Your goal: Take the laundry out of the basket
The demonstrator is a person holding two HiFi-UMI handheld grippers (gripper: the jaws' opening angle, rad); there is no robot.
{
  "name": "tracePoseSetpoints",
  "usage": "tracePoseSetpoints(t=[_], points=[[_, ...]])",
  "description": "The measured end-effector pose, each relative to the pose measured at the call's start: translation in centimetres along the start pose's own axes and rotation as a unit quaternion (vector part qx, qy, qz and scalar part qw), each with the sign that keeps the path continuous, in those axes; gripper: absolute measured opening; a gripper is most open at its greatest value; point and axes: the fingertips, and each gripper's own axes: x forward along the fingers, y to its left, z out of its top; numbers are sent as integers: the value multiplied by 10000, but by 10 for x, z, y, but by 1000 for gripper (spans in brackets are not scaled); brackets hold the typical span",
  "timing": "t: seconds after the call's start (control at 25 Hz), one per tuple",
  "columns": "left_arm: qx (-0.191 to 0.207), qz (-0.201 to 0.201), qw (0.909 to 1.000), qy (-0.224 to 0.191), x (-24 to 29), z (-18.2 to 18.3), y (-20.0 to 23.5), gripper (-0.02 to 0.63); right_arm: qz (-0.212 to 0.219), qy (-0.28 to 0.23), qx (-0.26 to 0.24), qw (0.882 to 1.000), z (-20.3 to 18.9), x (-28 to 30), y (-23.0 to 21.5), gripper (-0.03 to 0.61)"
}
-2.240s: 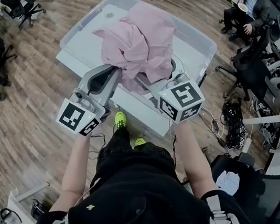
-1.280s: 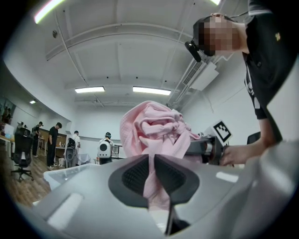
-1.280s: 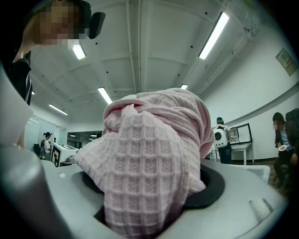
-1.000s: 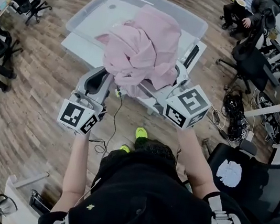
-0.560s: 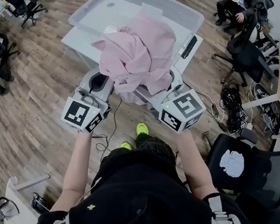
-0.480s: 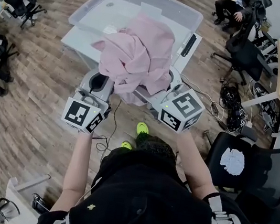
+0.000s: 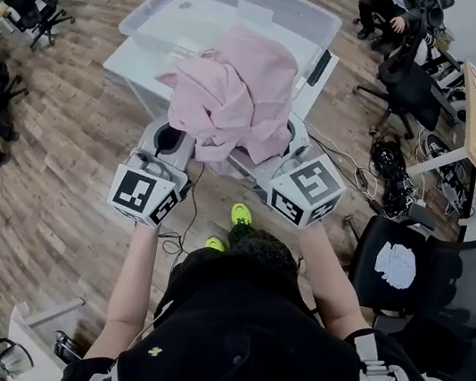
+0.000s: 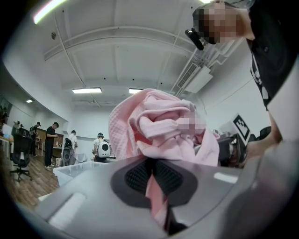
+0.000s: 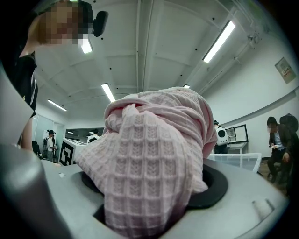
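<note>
Step in hand: the lift-out. Both grippers are holding the pink garment point(image 7: 236, 94) up in the air, clear of the basket point(image 7: 163, 14), so the piece is looking as good as out.
Where the laundry is: the garment is hanging bunched between the two grippers, above the near side of the basket and the near edge of the white table point(image 7: 123, 75). It is not resting on either one as far as the head view shows.
Left gripper point(image 7: 194, 137): its jaws are standing nearly together, pinching a thin fold of the pink cloth between the dark pads.
Right gripper point(image 7: 266, 155): its jaws are standing fairly wide, with a thick wad of the waffle-knit cloth filling the gap and the pads pressing on it.
Basket: it is sitting on the table, taking up most of the top from the far edge forward. The part of its floor that is showing is looking bare, while the near side is hiding behind the garment.
Next move, as I am judging it: carrying the bundle away from the basket to a setting-down place. That is calling for both grips to hold together and for the trailing hem to be kept clear of the basket rim.
Count: one garment, one basket, one table, two grippers, both gripping the same piece.
</note>
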Motion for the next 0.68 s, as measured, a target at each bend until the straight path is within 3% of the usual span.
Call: tracePoseSetpoints(t=[0.68], points=[[34,20,10000,-26,3,3,-7,-6,29,-22,-104,9999,4,-7,-2,422]])
